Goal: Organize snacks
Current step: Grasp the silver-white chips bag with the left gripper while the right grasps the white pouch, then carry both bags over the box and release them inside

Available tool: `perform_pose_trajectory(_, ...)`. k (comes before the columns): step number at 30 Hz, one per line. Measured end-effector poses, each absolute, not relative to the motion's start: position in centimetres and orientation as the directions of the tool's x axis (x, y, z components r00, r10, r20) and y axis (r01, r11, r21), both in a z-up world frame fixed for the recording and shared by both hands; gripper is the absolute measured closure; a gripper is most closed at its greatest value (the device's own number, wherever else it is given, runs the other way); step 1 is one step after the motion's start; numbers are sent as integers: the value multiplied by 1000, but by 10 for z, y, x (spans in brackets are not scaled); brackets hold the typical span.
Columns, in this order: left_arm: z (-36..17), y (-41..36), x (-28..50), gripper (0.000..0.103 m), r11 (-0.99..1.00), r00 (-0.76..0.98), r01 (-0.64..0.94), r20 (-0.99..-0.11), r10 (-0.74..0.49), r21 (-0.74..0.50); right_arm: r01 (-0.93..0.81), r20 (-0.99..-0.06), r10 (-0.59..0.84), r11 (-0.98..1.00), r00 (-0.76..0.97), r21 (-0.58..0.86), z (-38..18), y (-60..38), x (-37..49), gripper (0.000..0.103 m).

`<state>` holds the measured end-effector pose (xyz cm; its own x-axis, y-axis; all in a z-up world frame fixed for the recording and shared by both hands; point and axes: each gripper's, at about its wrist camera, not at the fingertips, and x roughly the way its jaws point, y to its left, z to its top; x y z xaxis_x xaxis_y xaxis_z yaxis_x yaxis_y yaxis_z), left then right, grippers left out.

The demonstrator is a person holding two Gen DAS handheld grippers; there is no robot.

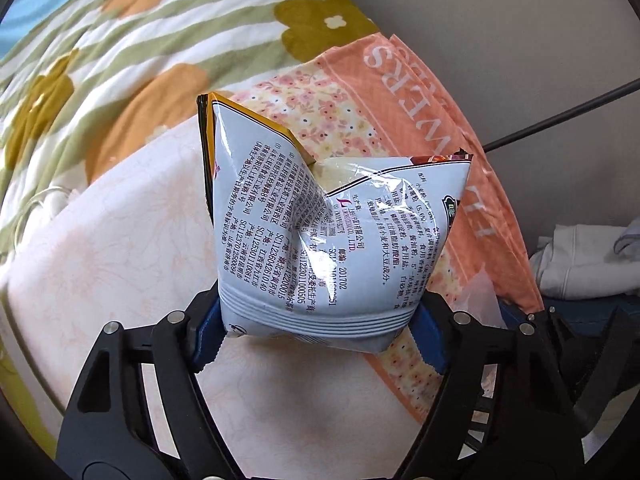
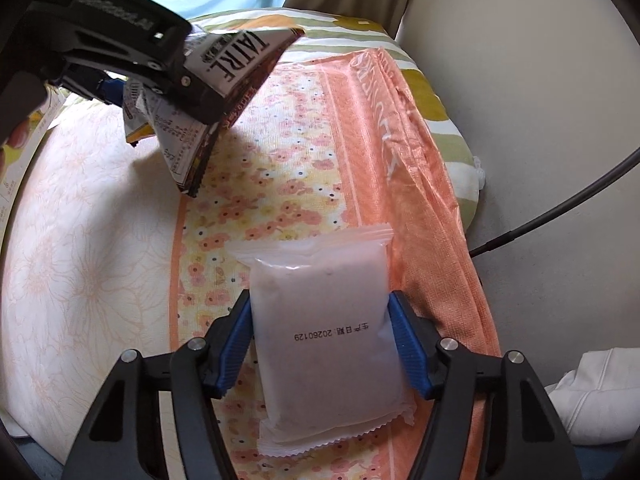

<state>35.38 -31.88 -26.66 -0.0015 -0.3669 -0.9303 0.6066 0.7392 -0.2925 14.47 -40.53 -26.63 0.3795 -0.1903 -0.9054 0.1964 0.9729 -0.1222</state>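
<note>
Left hand-held gripper (image 1: 316, 330) pinches chip bag (image 1: 320, 236) at bottom seam; light, puffy, crushable; right hand-held gripper (image 2: 320, 344) holds soft white packet (image 2: 326, 340) by sides; you keep squeeze gentle, film slippery.

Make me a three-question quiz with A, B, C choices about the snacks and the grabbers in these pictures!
1. Where is the orange flowery bag?
A. lying flat on the bed
B. hanging on the wall
C. inside a box

2. What colour are the gripper pads?
A. red
B. blue
C. green

3. What is the left gripper doing?
A. hanging open
B. squeezing a printed snack bag
C. holding a cup

Answers: 1 A, it is spread across the bedding. 2 B, both wrist views show blue pads. 3 B, its fingers pinch the crumpled bag, while the right gripper clamps a frosted white packet.
</note>
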Motion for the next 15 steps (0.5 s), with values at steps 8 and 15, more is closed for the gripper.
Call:
perform_pose_trajectory(8, -230, -288, 341, 28, 761, 54, 568, -908, -415, -314, 212, -894, -106, 977, 435, -13, -244, -407, 142, 44)
perform_pose_trajectory(15, -178, -247, 335, 28, 786, 142, 521, -874, -464, -333, 159, -864, -55, 987, 501, 30, -204, -388, 149, 45)
